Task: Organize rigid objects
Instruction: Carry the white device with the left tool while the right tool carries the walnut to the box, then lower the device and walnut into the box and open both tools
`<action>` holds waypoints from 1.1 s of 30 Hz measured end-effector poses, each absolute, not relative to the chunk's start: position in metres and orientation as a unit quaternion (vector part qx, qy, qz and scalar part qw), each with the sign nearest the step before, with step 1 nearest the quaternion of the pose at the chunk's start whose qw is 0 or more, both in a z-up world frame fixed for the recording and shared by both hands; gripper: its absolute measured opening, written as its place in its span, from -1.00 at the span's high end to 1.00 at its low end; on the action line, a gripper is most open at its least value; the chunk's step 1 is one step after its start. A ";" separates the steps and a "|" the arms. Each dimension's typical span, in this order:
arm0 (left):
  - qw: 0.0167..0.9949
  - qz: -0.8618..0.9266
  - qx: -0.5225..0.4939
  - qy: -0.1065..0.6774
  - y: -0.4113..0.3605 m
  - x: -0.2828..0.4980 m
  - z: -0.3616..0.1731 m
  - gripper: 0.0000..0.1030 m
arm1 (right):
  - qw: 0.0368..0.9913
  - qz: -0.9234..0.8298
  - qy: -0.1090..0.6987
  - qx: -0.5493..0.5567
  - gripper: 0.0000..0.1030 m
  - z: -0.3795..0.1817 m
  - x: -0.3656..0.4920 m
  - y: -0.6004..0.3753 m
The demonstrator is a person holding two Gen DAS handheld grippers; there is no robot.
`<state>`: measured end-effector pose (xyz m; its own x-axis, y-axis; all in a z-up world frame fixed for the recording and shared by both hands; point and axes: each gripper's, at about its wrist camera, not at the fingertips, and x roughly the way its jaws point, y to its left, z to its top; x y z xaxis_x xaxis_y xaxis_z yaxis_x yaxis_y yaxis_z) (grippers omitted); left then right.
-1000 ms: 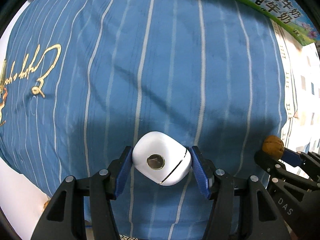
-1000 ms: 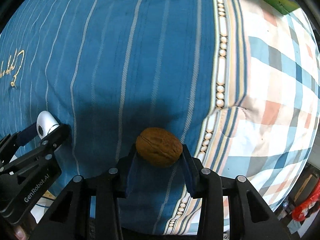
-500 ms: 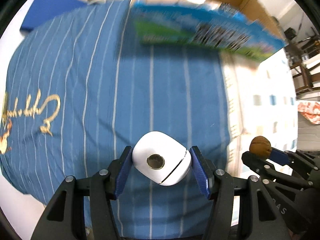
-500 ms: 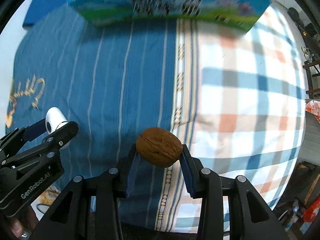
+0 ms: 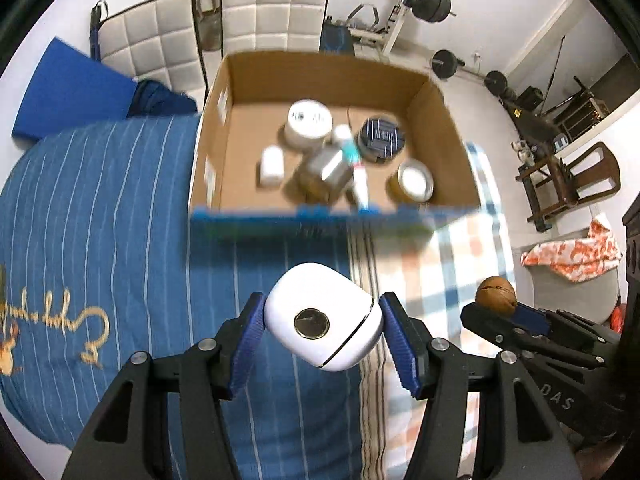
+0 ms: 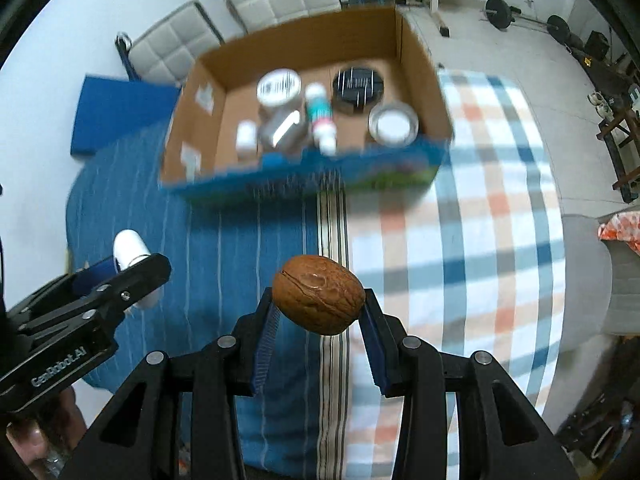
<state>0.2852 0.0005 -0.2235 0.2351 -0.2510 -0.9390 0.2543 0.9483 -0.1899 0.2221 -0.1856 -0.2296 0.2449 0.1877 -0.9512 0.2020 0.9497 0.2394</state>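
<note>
A blue bedspread [image 5: 120,208] with thin white stripes and gold script embroidery [image 5: 60,320] lies beside a checked sheet [image 6: 480,208] in blue, orange and white. Past the bed's far edge stand two white padded chairs [image 5: 276,12] and a blue mat [image 5: 76,88]. Barbell weights [image 5: 434,2] rest on the pale floor, with a wooden chair [image 5: 576,176] at the right.

Bright room; motion-blurred cardboard box [image 5: 224,128]; fisheye-warped edges.

A cardboard box [image 5: 224,136] holding jars [image 5: 309,123] sits on the bed [image 5: 100,220], chairs [image 5: 274,12] behind it.
</note>
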 end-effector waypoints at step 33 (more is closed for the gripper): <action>0.696 -0.069 0.022 0.714 -0.035 0.607 -0.375 -0.08 | 0.713 0.008 0.679 0.176 0.17 -0.395 0.568 -0.217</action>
<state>0.6071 -0.0348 -0.3753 -0.0294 -0.0646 -0.9975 0.1267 0.9896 -0.0679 0.5682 -0.2168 -0.3949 0.0790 0.2514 -0.9646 0.2273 0.9376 0.2630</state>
